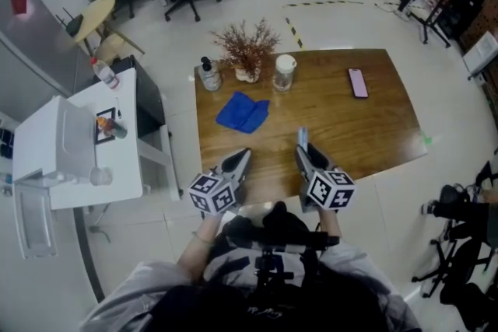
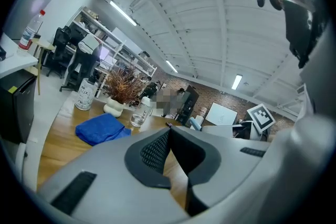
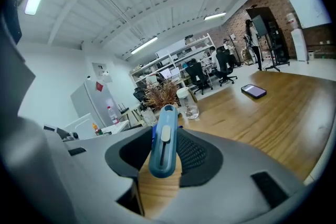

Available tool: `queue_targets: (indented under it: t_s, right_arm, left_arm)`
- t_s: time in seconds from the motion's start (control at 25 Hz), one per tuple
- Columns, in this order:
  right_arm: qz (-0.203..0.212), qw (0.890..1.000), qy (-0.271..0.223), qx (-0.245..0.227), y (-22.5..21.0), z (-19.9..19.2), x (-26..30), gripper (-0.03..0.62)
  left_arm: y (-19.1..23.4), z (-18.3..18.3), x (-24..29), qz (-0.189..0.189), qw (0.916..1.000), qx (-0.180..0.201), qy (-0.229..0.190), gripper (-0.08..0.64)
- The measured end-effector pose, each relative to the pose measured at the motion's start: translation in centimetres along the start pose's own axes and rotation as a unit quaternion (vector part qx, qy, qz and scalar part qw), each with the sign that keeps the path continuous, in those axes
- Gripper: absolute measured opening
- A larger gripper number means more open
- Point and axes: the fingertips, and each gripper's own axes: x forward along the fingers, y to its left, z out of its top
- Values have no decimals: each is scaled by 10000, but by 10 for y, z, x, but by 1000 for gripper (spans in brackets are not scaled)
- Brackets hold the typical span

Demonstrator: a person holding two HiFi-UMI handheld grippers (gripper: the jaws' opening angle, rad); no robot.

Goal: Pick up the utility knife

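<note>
The blue utility knife (image 3: 164, 141) with a pale slider sits clamped between the jaws of my right gripper (image 3: 164, 155), lifted off the wooden table (image 1: 334, 120) and pointing forward. In the head view the knife (image 1: 302, 138) sticks out ahead of the right gripper (image 1: 305, 154) near the table's front edge. My left gripper (image 1: 242, 159) hovers beside it at the front edge, its jaws together with nothing between them; in the left gripper view the left gripper (image 2: 169, 131) shows its black pads meeting at the tips.
On the table stand a folded blue cloth (image 1: 242, 112), a dried plant in a white vase (image 1: 247, 50), a soap bottle (image 1: 208, 74), a lidded glass jar (image 1: 284, 72) and a phone (image 1: 358, 82). A white side cabinet (image 1: 78, 144) stands to the left.
</note>
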Motion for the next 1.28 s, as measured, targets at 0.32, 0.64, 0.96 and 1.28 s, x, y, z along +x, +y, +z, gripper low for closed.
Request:
queue_targets:
  t_s: [0.32, 0.64, 0.96, 1.28]
  right_arm:
    - [-214, 9996, -167, 81, 20, -20, -18, 157]
    - [-387, 9988, -244, 165, 30, -36, -32, 156]
    - [-471, 9986, -218, 112, 29, -41, -37, 156]
    - [-464, 9989, 64, -25, 17, -46, -29, 156]
  left_arm:
    - [-3, -4, -22, -140, 9996, 189, 181, 6]
    - [-11, -6, -30, -527, 9983, 23, 233, 6]
    - [-22, 0, -30, -692, 9976, 69, 59, 6]
    - [-17, 0, -23, -598, 9982, -80, 16, 7]
